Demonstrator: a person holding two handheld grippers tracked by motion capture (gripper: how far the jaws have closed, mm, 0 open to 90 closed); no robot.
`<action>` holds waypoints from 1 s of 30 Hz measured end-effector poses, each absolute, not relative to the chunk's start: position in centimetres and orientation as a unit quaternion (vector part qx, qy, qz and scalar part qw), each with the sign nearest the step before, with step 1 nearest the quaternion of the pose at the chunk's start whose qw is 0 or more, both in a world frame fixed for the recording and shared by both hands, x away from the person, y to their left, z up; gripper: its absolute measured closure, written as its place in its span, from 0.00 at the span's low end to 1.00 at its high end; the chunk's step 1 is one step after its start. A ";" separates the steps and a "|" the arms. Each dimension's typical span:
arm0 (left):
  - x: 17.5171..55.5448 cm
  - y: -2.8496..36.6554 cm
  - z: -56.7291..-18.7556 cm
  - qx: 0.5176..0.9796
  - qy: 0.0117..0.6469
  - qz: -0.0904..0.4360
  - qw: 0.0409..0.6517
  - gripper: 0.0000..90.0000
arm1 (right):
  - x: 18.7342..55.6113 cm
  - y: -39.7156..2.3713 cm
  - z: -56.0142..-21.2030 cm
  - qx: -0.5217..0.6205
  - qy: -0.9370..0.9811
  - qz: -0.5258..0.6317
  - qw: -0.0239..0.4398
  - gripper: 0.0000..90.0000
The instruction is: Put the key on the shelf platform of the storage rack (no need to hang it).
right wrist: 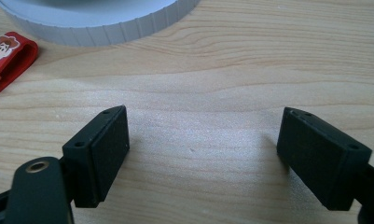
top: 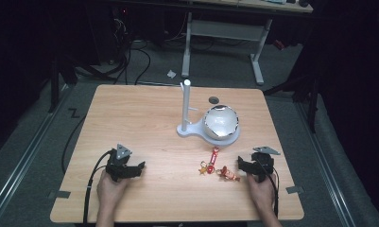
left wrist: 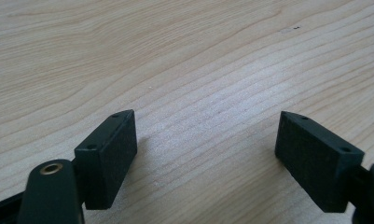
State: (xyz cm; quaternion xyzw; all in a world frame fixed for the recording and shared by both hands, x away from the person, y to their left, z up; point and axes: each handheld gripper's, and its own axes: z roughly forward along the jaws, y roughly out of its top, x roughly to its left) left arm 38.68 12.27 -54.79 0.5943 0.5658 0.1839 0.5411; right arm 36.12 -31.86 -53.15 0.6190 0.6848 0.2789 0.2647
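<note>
Both tools spread, gripping nothing; red keychain strap (top: 214, 154) beside right tool (top: 244, 165) looks light, floppy, flat on tabletop (top: 144, 118), so pinch its edge.

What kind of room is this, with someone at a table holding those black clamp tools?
Probably a lab or workshop set up for recording handling tasks. A wooden table stands on grey carpet, loose cables trail behind it, and another desk frame stands at the back in the dark.

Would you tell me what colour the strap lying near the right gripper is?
The strap is red, with a cartoon face printed on it; the right gripper view shows it best.
</note>
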 end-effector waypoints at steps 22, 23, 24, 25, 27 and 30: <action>38.7 12.3 -54.8 0.595 0.566 0.184 0.541 0.23 | 35.2 -32.7 -53.0 0.615 0.687 0.281 0.267 0.30; 38.7 12.3 -54.8 0.594 0.566 0.184 0.541 0.23 | 35.3 -32.8 -52.7 0.616 0.693 0.272 0.257 0.35; 38.7 12.3 -54.8 0.595 0.566 0.184 0.541 0.23 | 35.3 -32.8 -52.7 0.616 0.693 0.272 0.257 0.35; 38.7 12.3 -54.8 0.594 0.566 0.184 0.541 0.23 | 35.3 -32.9 -52.3 0.605 0.707 0.269 0.249 0.42; 38.7 12.3 -54.8 0.595 0.566 0.184 0.541 0.23 | 35.2 -33.0 -52.2 0.601 0.709 0.271 0.250 0.44; 38.7 12.3 -54.8 0.595 0.566 0.184 0.541 0.23 | 34.3 -33.2 -51.3 0.584 0.714 0.297 0.246 0.44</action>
